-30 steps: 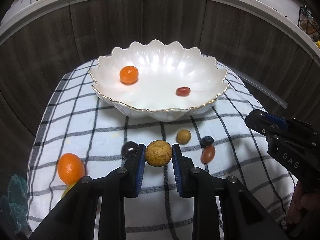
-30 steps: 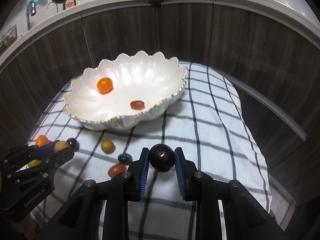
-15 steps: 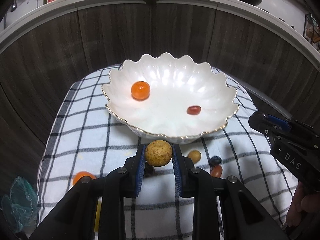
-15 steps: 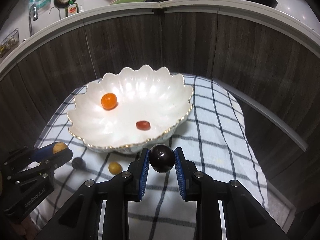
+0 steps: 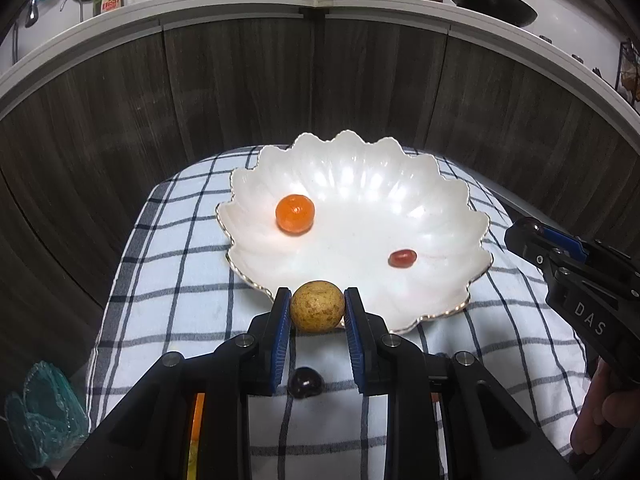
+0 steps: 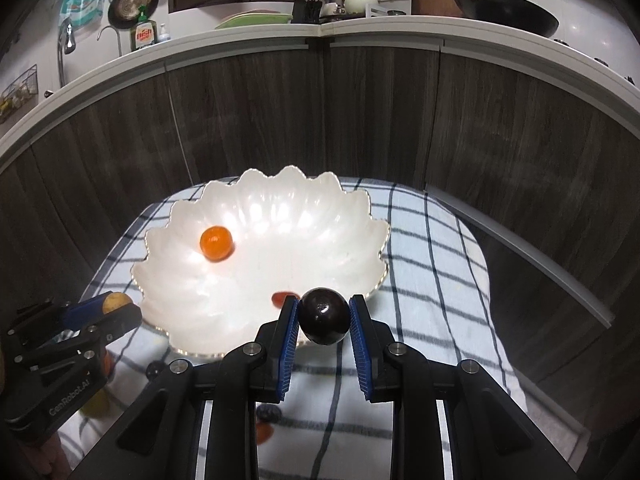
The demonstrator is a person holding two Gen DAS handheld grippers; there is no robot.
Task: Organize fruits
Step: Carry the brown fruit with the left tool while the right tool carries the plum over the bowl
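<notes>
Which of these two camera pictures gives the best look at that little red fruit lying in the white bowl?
The left wrist view. There the small red fruit lies fully in sight on the bare floor of the white bowl. In the right wrist view it is half hidden behind the right gripper and the dark fruit it holds.

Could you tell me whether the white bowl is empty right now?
No, the white bowl holds an orange fruit and a small red fruit.

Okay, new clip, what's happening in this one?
A person is moving fruit into the white scalloped bowl with two handheld grippers. The left gripper holds a tan fruit at the near rim; the right gripper holds a dark plum. An orange and small red fruit lie inside.
</notes>
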